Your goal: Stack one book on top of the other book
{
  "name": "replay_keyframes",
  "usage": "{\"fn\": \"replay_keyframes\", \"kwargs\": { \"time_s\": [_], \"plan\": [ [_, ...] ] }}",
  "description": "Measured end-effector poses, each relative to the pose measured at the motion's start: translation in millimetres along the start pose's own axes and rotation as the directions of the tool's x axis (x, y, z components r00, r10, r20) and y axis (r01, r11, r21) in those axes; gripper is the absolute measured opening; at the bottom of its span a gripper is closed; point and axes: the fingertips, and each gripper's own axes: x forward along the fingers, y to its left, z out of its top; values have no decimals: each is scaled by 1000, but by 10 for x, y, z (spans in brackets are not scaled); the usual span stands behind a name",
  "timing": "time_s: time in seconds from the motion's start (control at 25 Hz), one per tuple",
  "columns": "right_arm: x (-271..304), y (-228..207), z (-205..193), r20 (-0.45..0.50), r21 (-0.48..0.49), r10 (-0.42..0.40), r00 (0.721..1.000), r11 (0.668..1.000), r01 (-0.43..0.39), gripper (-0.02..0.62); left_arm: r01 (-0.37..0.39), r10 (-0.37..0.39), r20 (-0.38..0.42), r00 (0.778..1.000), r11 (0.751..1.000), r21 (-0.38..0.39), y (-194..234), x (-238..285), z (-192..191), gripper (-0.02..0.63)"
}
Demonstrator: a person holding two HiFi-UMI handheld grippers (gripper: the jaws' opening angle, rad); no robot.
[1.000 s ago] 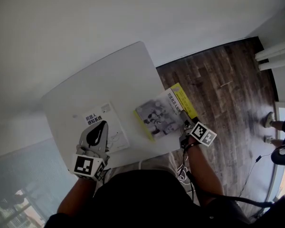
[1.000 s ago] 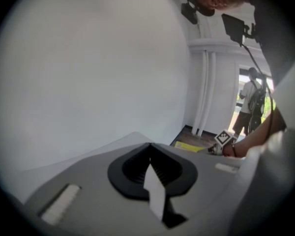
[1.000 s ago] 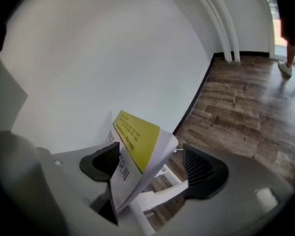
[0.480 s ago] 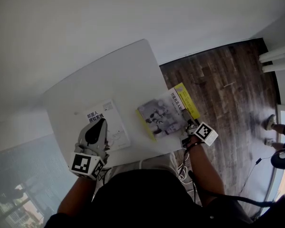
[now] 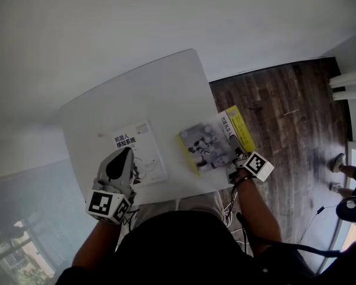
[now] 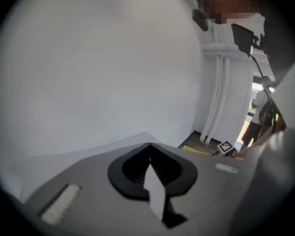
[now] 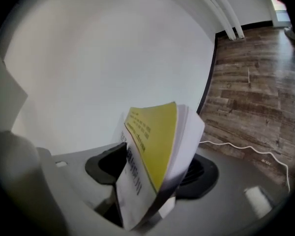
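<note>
A white book (image 5: 143, 150) lies flat on the white table (image 5: 148, 94), left of centre. My left gripper (image 5: 127, 153) rests over its near left part, fingers together in a point and shut (image 6: 150, 161). A grey book with a yellow back cover (image 5: 210, 144) lies at the table's right edge, partly overhanging. My right gripper (image 5: 230, 149) is at its near right edge. In the right gripper view the yellow book (image 7: 155, 141) stands between the closing jaws (image 7: 152, 173). Its pages are pinched at the base and fanned above.
Dark wood floor (image 5: 279, 105) lies right of the table, with a white cable (image 7: 246, 149) across it. Someone's feet (image 5: 343, 159) stand at the far right, near white curtains (image 5: 350, 79). A plain white wall fills the background behind the table.
My right gripper has edged slightly along the yellow book's right side. The left gripper stays on the white book. The head view has shifted a little.
</note>
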Motion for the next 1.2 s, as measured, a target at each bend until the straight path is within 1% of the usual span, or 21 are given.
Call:
{"fn": "replay_keyframes", "kwargs": {
  "time_s": [0.12,0.24,0.32,0.44,0.72,0.96,1.12,1.2],
  "plan": [
    [-25,67,21,29,-33,-10,1000,999,10,235,-8,8,-2,1000,1000,-12,69,-42,-78,5],
    [-60,176,69,86,-70,-7,996,997,13,126,1,-1,1,1000,1000,-13,91,-46,-109,5],
    [-92,221,92,109,-86,-9,994,996,18,107,12,-11,14,1000,1000,-16,79,-65,-93,5],
    [-122,276,148,126,-111,-9,992,994,23,94,17,-16,41,999,1000,-20,110,-130,-72,5],
    [-202,439,207,188,-111,-15,982,993,36,77,17,-17,62,998,1000,-7,277,-366,-122,5],
    [-290,548,227,221,-103,6,975,995,18,72,-10,10,100,995,1000,-2,393,-561,-63,5],
    [-385,742,246,249,-186,32,968,982,15,72,-13,13,116,993,1000,6,434,-660,-49,5],
    [-424,855,252,261,-208,51,964,978,5,72,-16,15,124,992,1000,3,450,-699,-65,5]
  ]
}}
